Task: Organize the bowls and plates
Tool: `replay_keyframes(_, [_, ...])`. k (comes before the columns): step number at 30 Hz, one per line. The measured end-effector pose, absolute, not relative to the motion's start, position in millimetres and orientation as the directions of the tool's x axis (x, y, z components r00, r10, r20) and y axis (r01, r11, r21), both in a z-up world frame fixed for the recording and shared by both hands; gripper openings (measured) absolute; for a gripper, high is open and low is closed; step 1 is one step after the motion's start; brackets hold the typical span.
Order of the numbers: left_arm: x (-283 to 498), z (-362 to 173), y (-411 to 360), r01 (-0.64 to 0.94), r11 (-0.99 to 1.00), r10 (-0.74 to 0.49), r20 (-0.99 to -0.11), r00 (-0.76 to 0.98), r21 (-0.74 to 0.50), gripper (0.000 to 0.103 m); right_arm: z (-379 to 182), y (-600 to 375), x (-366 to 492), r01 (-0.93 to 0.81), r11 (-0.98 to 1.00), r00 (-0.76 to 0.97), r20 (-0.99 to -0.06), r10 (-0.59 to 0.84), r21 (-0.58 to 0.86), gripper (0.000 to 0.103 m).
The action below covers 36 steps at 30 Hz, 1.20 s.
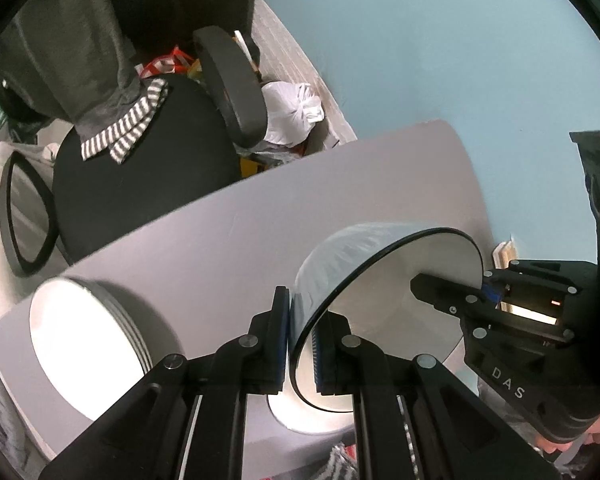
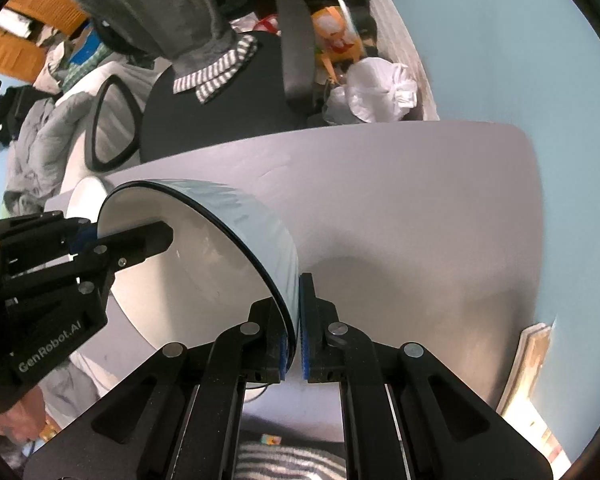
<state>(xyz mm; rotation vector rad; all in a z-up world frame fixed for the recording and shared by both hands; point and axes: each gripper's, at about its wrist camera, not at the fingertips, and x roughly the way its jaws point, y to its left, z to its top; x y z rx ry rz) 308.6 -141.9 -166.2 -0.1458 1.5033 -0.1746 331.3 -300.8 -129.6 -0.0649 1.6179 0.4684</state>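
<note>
Nearest, left gripper [image 1: 300,344] clamped on the bowl [image 1: 384,292] wall at its 7 o'clock, one finger inside, one outside. Across the rim, at about 2 o'clock, right gripper [image 2: 294,344] pinching the opposite wall likewise. Bowl carried by both, clear of the table [image 1: 228,236]. Farther, at 9 o'clock in the left view, plates [image 1: 88,344] stacked on the table. Probably mid-carry; next, a level move to a resting spot, then a joint release.

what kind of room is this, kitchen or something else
Probably a lived-in bedroom or home office, not a kitchen: a black office chair draped with clothes, bags and clutter on the floor, and a small grey table against a pale blue wall.
</note>
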Motion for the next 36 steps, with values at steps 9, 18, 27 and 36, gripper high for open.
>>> replay_keyframes(9, [264,-173,-133,-0.017,0.979,-0.201,-0.979,0.040,-0.202,0.009,-133,-285,294,-0.351,0.901,-0.150,-0.965,0.216,0.256,0.005])
replay_keyframes(18, [240,-188,-132,-0.035,0.977,-0.208,-0.978,0.015,-0.209,0.009,-143,-276,270,-0.362,0.903,-0.183,-0.968,0.172,0.229,0.005])
replay_keyframes(27, [236,-208,-133,-0.052,0.975,-0.217,-0.976,-0.012,-0.216,0.009,-155,-269,264,-0.371,0.910,-0.190,-0.974,0.120,0.184,0.005])
replay_keyframes(36, [237,-211,-131,-0.064,0.970,-0.238,-0.971,-0.016,-0.236,0.012,-162,-268,265,-0.355,0.915,-0.227,-0.967,0.117,0.194,0.009])
